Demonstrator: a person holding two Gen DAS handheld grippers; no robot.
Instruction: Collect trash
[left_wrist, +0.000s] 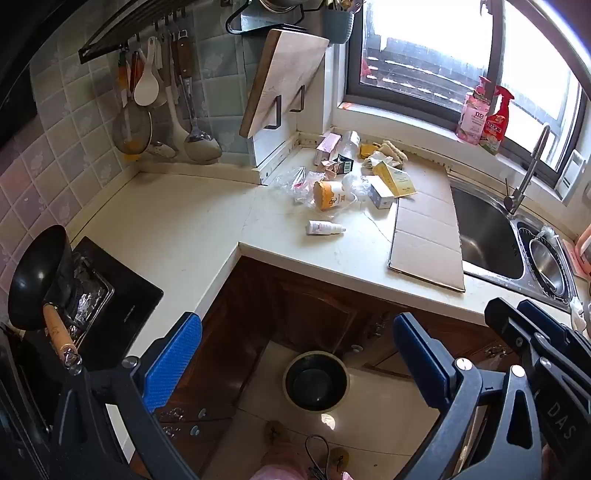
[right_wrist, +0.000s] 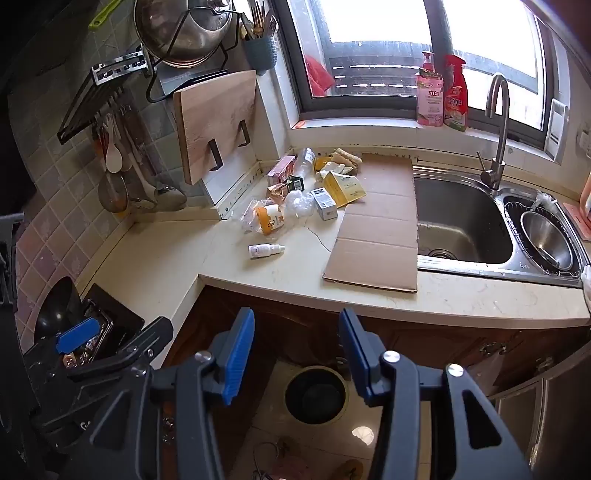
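left gripper (left_wrist: 295, 354) has its jaws wide apart with nothing between them; right gripper (right_wrist: 297, 356) is likewise parted and empty. both hang over the floor, above a round bin (right_wrist: 316, 395) by the cabinet. beyond, on the counter (right_wrist: 166, 266), a small bottle (right_wrist: 266, 250) lies alone, near flat cardboard (right_wrist: 376, 229). the trash pile (right_wrist: 314, 188) sits behind it in the corner under the window.

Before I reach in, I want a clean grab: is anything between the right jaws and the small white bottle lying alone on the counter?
Nothing visible. The right gripper is open and empty, below the counter edge. The small white bottle lies apart from the trash pile, with only bare counter in front of it.
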